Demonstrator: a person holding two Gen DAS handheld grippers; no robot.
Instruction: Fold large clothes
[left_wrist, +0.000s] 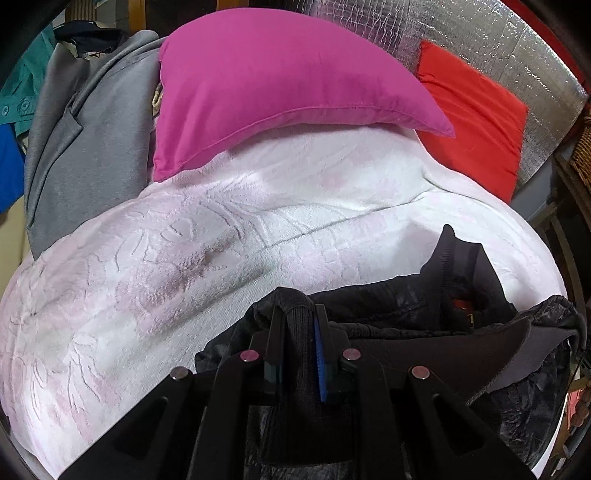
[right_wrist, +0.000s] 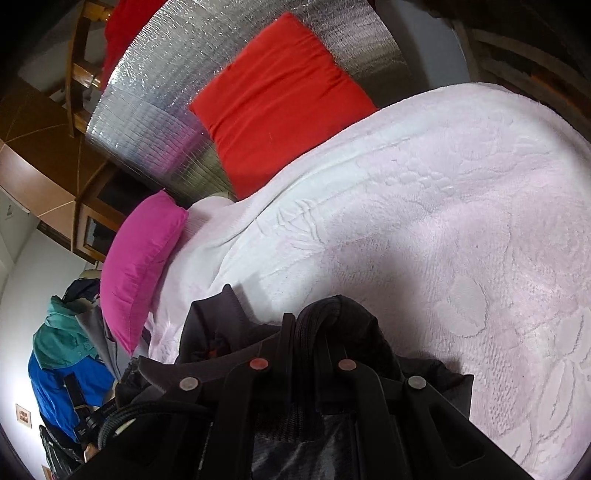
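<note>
A black jacket (left_wrist: 424, 325) hangs between both grippers just above a pale pink, embossed bedspread (left_wrist: 184, 258). In the left wrist view my left gripper (left_wrist: 297, 314) is shut on a ribbed black edge of the jacket, which bulges up between the fingers. Its dark lining and shiny quilted shell spread to the right. In the right wrist view my right gripper (right_wrist: 310, 325) is shut on another ribbed black edge of the same black jacket (right_wrist: 221, 325), low over the bedspread (right_wrist: 443, 240).
A magenta pillow (left_wrist: 280, 92) and a red pillow (left_wrist: 476, 122) lie at the head of the bed against a silver quilted panel (left_wrist: 498, 48). A grey coat (left_wrist: 85, 147) lies left of the magenta pillow. Teal and blue garments (right_wrist: 62, 362) hang beside the bed.
</note>
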